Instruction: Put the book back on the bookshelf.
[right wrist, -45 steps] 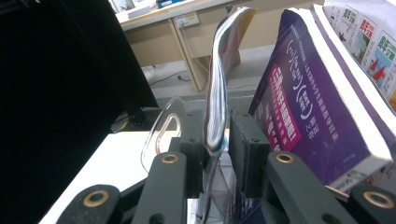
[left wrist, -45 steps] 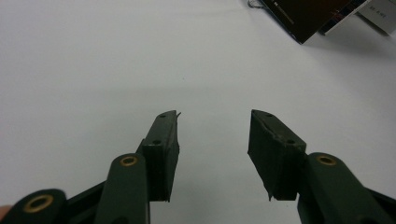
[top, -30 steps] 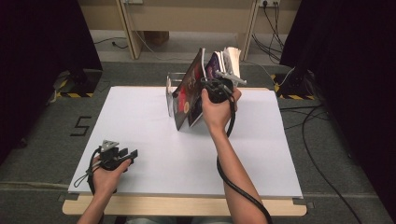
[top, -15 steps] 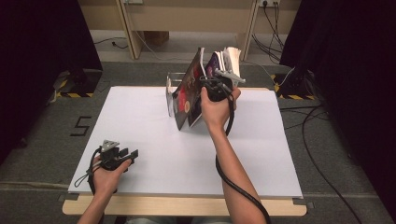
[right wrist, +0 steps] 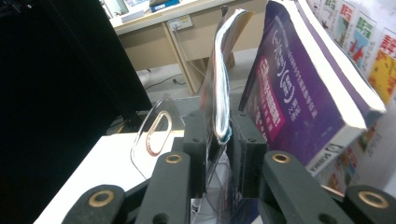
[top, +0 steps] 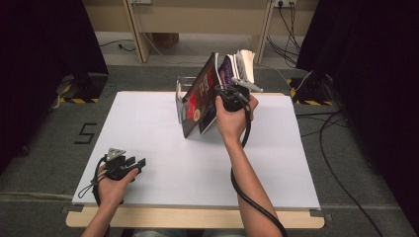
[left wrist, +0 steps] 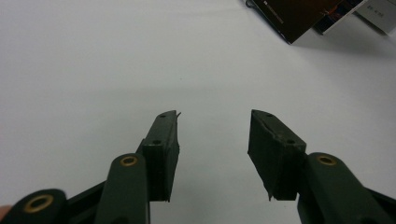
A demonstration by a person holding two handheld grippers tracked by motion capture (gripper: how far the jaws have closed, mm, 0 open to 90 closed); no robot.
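White tabletop (top: 163,143) is lying under your resting left gripper (top: 132,163) at lower left of the high view; your right gripper (top: 228,95) is working at the books in the clear rack (top: 180,86) at upper centre.

Along the left gripper (left wrist: 214,135) view, jaws are standing apart, holding nothing.

Centre of the right gripper (right wrist: 218,140) view, the thin magazine (right wrist: 219,74) is sitting between jaws that have just been opening beside the purple book (right wrist: 299,88). Placing seems nearly done; you're left to withdraw.
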